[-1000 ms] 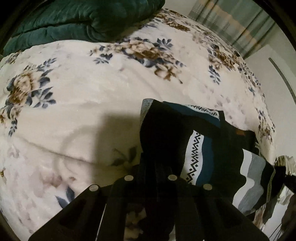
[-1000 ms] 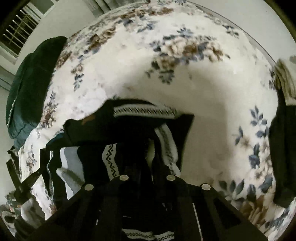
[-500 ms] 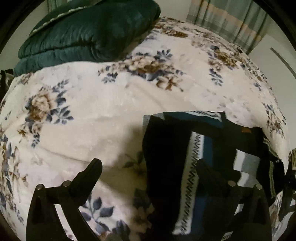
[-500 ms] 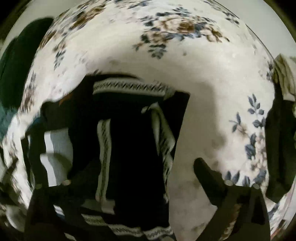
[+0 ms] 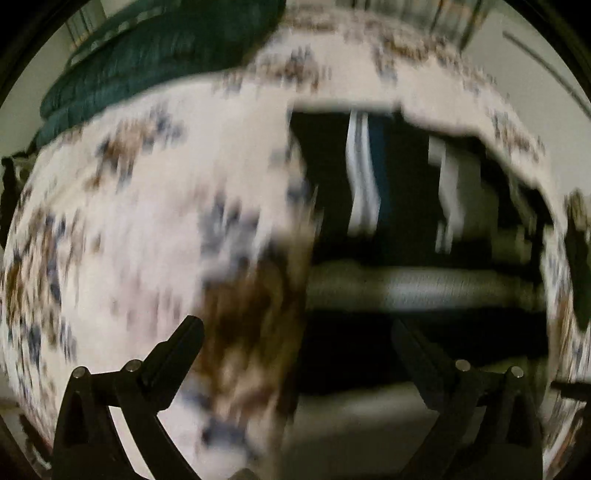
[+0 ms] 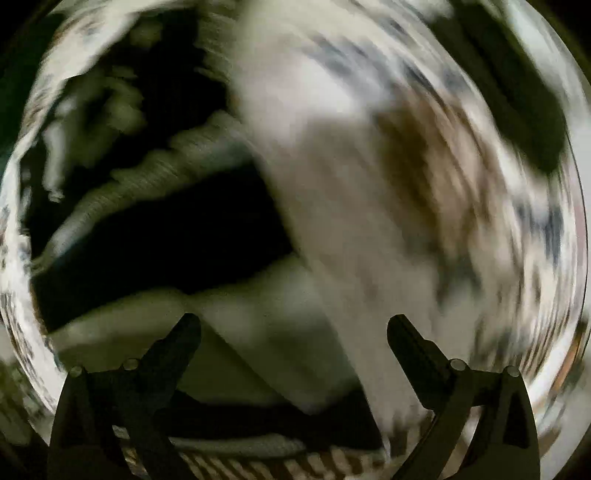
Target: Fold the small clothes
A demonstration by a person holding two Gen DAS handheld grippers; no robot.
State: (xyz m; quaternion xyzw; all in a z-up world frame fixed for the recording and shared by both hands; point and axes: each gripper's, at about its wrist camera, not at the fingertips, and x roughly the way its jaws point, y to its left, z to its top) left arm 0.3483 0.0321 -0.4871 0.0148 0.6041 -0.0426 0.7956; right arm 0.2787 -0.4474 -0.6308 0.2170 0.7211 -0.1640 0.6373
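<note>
A dark garment (image 5: 399,192) with white, blue and grey stripes lies folded on the floral blanket (image 5: 140,221). In the left wrist view, which is motion-blurred, it fills the right half. My left gripper (image 5: 295,332) is open and empty, its fingers astride the garment's left edge. In the right wrist view, also heavily blurred, the garment (image 6: 155,229) lies at the left and centre. My right gripper (image 6: 293,326) is open and empty above the garment's right edge.
A dark green quilt (image 5: 159,55) lies at the far end of the bed. Another dark piece of clothing (image 6: 524,110) lies on the blanket (image 6: 369,184) at the upper right of the right wrist view. Curtains (image 5: 424,11) hang beyond the bed.
Both grippers were shut on the garment a second ago, then opened and let it go. Both have since drawn back along the garment and are moving fast.
</note>
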